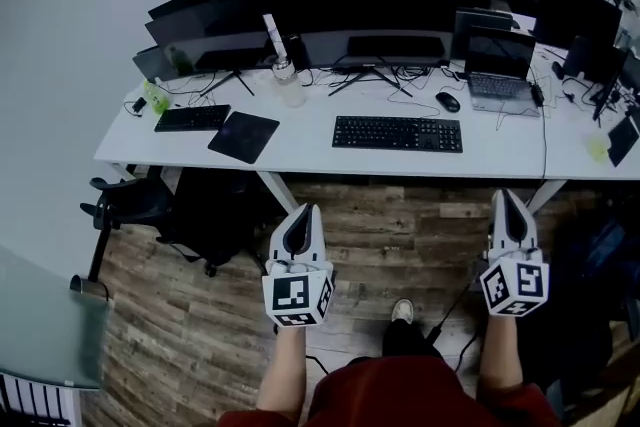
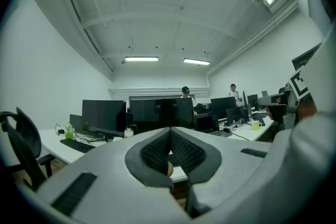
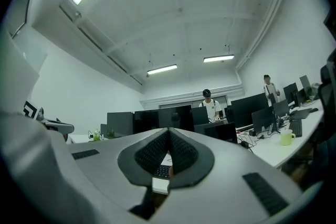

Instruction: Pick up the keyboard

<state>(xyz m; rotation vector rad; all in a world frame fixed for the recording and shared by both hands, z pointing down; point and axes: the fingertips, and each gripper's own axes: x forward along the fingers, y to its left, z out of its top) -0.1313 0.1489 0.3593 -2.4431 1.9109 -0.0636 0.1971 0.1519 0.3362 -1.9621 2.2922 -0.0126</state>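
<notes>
White desk [image 1: 300, 153] carries the keyboard [image 1: 397, 133] at twelve o'clock. We hold the left gripper [image 1: 303, 211] and right gripper [image 1: 506, 198] short of it, jaws closed, empty.

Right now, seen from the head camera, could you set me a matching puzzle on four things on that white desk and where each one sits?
Things:
1 large keyboard
2 mouse pad
3 laptop
4 green bottle

Places:
A far left end of the desk
B right of the mouse, lid open
C middle of the desk, near its front edge
D left of the large keyboard, lying askew

Pairs: 1-C, 2-D, 3-B, 4-A
</notes>
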